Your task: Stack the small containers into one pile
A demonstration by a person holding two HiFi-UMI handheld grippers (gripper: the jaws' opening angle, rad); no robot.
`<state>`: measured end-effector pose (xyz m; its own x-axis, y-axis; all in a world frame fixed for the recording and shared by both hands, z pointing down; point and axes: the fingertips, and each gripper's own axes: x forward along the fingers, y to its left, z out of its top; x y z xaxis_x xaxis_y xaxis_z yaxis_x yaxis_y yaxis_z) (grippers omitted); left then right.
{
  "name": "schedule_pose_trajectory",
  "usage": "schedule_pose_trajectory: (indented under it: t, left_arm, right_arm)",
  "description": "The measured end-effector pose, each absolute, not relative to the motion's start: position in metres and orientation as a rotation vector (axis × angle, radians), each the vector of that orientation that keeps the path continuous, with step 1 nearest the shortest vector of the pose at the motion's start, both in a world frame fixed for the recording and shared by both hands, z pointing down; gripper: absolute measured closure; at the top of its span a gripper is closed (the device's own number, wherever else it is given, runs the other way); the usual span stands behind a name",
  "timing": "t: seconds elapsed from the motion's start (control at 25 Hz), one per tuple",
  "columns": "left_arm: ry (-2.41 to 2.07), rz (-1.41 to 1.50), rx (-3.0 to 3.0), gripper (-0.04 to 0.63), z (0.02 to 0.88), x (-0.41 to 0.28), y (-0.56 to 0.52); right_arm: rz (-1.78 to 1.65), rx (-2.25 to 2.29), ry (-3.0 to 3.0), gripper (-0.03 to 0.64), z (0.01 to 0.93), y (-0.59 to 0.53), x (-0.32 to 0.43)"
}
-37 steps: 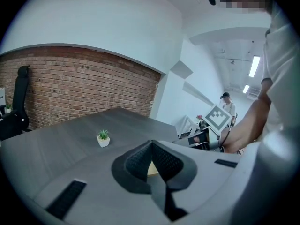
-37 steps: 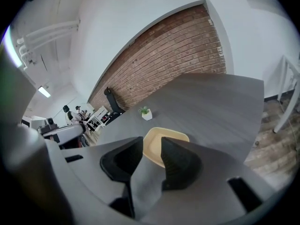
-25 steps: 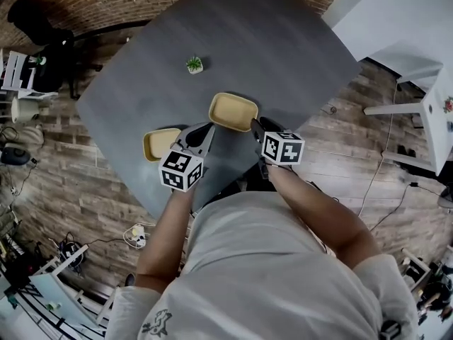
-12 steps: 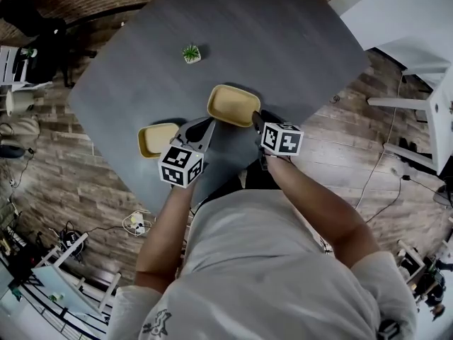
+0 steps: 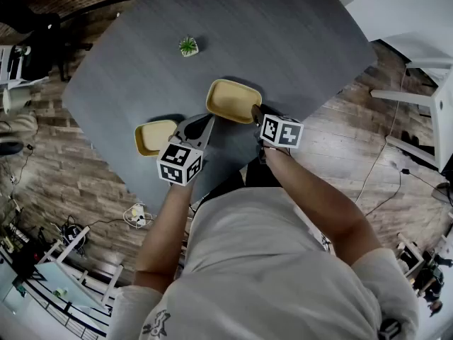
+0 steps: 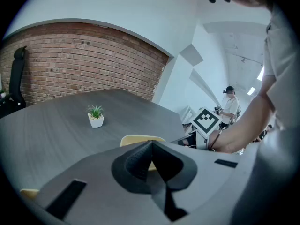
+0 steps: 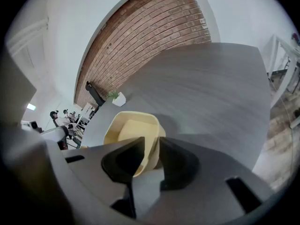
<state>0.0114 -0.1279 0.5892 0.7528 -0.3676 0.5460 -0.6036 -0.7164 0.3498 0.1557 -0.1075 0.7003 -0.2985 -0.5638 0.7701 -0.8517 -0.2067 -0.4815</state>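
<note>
Straddling the near end wall of the right tub [image 7: 133, 130], the right gripper [image 7: 151, 143] has its jaws apart, one finger inside the rim and one outside. They have just been closing, and the wall stands between them with the tub flat on the table [image 5: 283, 34].

In the head view this pale yellow tub sits just above the middle of the frame. It is a rounded rectangle, open side up, and its long axis runs from upper left to lower right, only a little off level. The gripper comes in at its lower right end. In the right gripper view the long axis leads away from the jaws toward the upper left, where a potted plant [image 7: 117, 97] stands well beyond it.

The left tub [image 5: 152, 137], same colour and also mouth up, lies apart from it at centre left of the head view. Its long axis is nearly level across the frame, rising slightly to the right.

The left gripper [image 6: 151, 143] has its jaws pressed together with nothing between them. Its tips are between the two tubs in the head view, just beside the left tub's right end.

The left cube [image 5: 180, 164] and the right cube [image 5: 281, 131] bear black-and-white square patterns.
</note>
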Motion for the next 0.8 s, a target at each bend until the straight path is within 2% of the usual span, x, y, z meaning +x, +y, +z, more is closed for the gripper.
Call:
schedule_pose_trajectory:
  t: [0.16,0.44,0.8]
  left_arm:
    - [-0.742,0.609,2.424,0.583,0.59,0.009,-0.127]
    - [-0.783,0.601,2.402,0.583,0.59,0.001,-0.125]
    - [-0.861,0.564,2.396,0.583,0.578,-0.004,-0.118]
  right_arm:
    - [1.534,1.665,-1.763,0.566,0.705,-0.106,0.156]
    - [1.551,1.641,-1.784,0.595,0.704,-0.112,0.153]
    - [1.461,1.606,-1.881,0.597,0.682,-0.124,0.157]
